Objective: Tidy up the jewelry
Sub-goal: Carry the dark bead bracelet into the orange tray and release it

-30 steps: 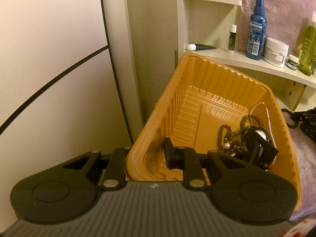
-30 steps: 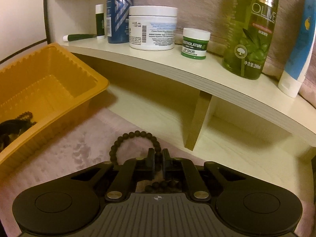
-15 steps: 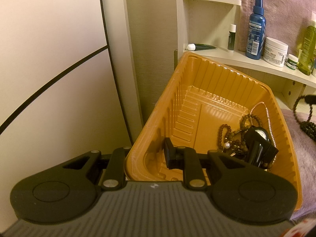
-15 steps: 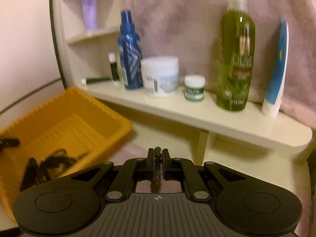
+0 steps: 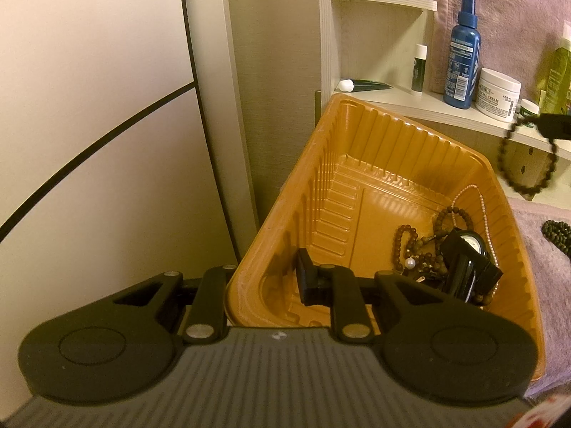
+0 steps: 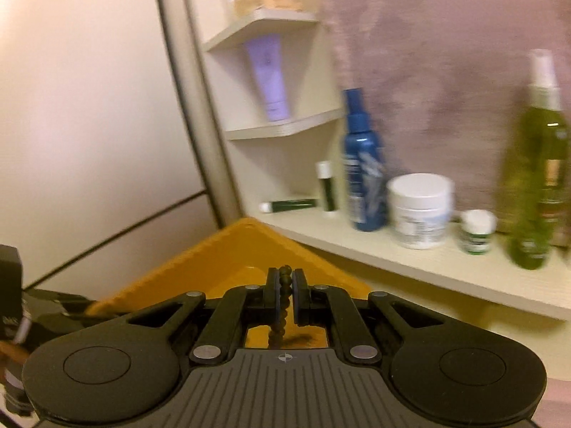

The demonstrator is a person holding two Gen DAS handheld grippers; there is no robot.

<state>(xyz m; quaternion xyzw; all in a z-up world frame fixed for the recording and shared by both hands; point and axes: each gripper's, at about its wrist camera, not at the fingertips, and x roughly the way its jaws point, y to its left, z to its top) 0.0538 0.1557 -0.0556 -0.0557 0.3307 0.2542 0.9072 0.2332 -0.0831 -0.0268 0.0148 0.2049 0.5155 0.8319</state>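
Inside the ribbed orange plastic tray (image 5: 360, 192), gripped at its near wall by the left gripper (image 5: 266, 281), several bead strands (image 5: 421, 246) already lie, while the right gripper (image 6: 284, 287), jaws pinching 1 dark round-bead bracelet (image 5: 524, 164), hangs beside it, and another dark strand (image 5: 556, 233) waits on the pink cloth (image 5: 542, 260).

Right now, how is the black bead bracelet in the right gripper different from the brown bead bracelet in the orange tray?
The black bead bracelet hangs in the air as an open loop, clamped by the right gripper. The brown bead bracelet lies on the floor of the orange tray, tangled with other jewelry. The black one is darker. Both are strings of round beads.
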